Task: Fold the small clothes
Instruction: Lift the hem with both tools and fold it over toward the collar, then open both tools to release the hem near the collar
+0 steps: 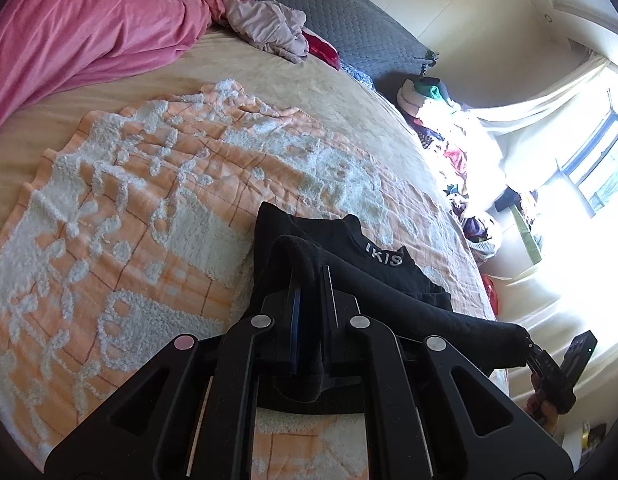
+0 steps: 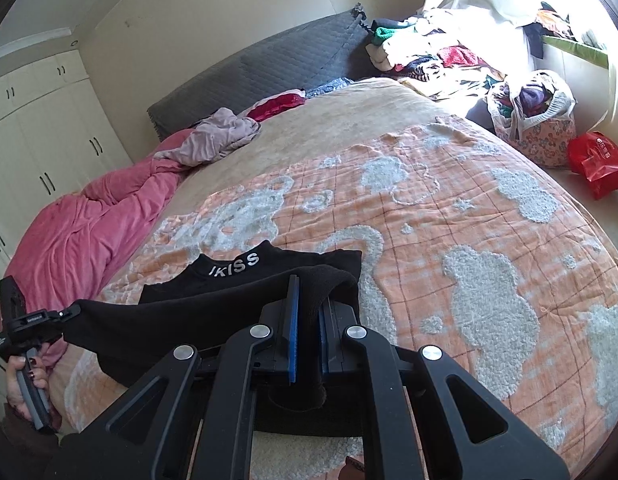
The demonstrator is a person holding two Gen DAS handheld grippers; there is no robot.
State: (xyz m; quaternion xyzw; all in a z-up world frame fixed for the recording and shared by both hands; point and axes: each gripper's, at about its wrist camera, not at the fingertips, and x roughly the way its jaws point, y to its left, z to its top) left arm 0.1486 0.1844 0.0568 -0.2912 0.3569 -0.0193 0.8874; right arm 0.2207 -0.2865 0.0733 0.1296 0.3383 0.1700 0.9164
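A small black garment (image 1: 361,276) with white "IKISS" lettering (image 2: 234,265) on its neckband lies on the orange-and-white blanket (image 1: 129,216) on the bed. Its near edge is lifted and stretched between both grippers. My left gripper (image 1: 309,280) is shut on one corner of that edge. My right gripper (image 2: 307,292) is shut on the other corner. The right gripper also shows at the lower right of the left wrist view (image 1: 529,344), and the left gripper at the lower left of the right wrist view (image 2: 71,314). The far part of the garment rests flat on the blanket.
A pink duvet (image 1: 81,28) and a crumpled pale garment (image 1: 269,24) lie toward the grey headboard (image 2: 269,64). Piles of clothes (image 2: 433,52), a floral bag (image 2: 537,120) and a red bag (image 2: 597,160) sit beside the bed by the bright window. White wardrobes (image 2: 41,120) stand at the left.
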